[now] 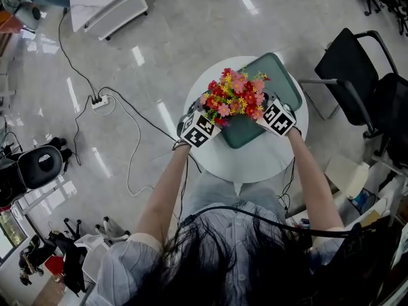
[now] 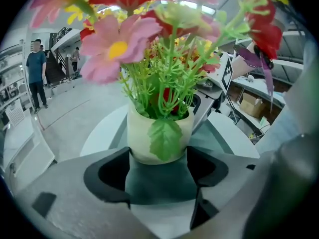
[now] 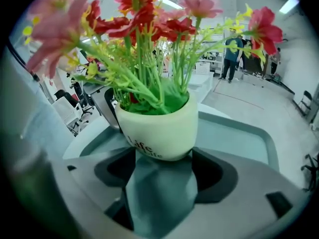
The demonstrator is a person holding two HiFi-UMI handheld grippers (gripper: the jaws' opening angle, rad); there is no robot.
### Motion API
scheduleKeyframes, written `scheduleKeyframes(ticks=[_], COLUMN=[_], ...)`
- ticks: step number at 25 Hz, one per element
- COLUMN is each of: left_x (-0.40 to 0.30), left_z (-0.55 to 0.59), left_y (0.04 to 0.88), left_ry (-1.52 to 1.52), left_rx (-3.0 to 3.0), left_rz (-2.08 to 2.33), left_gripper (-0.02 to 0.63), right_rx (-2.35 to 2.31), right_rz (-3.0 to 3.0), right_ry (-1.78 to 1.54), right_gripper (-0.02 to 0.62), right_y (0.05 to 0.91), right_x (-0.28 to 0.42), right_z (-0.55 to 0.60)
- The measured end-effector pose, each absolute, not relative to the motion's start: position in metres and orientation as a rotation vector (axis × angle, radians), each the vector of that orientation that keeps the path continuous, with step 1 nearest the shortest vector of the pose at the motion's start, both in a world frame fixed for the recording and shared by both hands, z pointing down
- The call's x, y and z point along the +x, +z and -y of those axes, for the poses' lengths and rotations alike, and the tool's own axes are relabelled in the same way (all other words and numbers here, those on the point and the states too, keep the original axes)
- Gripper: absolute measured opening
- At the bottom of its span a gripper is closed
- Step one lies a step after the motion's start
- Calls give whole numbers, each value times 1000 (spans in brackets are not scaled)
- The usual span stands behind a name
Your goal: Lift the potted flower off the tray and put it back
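A cream pot (image 2: 144, 138) of red, pink and yellow artificial flowers (image 1: 234, 94) stands upright on the green tray (image 1: 280, 75), which lies on a round white table (image 1: 255, 164). My left gripper (image 1: 207, 116) is at the pot's left side and my right gripper (image 1: 261, 107) at its right. In the left gripper view the jaws of the left gripper (image 2: 158, 168) stand wide, with the pot's base just ahead of the tips and bare tray between them. The right gripper (image 3: 162, 176) also stands wide, the pot (image 3: 159, 128) at its tips and not visibly squeezed.
Two black chairs (image 1: 357, 75) stand right of the table. A power strip with cables (image 1: 99, 101) lies on the floor to the left. A white cabinet (image 1: 105, 5) is at the far left. People stand far off in both gripper views.
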State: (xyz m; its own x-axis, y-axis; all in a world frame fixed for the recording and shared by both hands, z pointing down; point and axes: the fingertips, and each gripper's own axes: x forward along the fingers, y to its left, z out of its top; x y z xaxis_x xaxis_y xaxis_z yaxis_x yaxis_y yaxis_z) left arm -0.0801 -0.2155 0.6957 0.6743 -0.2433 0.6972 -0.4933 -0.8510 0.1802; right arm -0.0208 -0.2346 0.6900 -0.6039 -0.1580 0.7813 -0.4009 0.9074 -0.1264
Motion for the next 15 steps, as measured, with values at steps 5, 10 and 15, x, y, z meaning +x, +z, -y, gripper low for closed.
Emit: scheduleKeyframes(ticks=[5,10,15], left_x=[-80,-79,-80], left_z=[214,203,199], left_y=[697,689,661], left_ry=[1079,1095,1023], left_rx=[2567,2597,2636], left_rz=[560,540,546], left_gripper=[347,347,347], right_rx=[457,506,515], right_rz=[2204,2210,2226], right_ry=[339,332,405], right_gripper=[339,339,339], right_y=[689,673,661], right_x=[-15,-14,-17], right_z=[233,225,211])
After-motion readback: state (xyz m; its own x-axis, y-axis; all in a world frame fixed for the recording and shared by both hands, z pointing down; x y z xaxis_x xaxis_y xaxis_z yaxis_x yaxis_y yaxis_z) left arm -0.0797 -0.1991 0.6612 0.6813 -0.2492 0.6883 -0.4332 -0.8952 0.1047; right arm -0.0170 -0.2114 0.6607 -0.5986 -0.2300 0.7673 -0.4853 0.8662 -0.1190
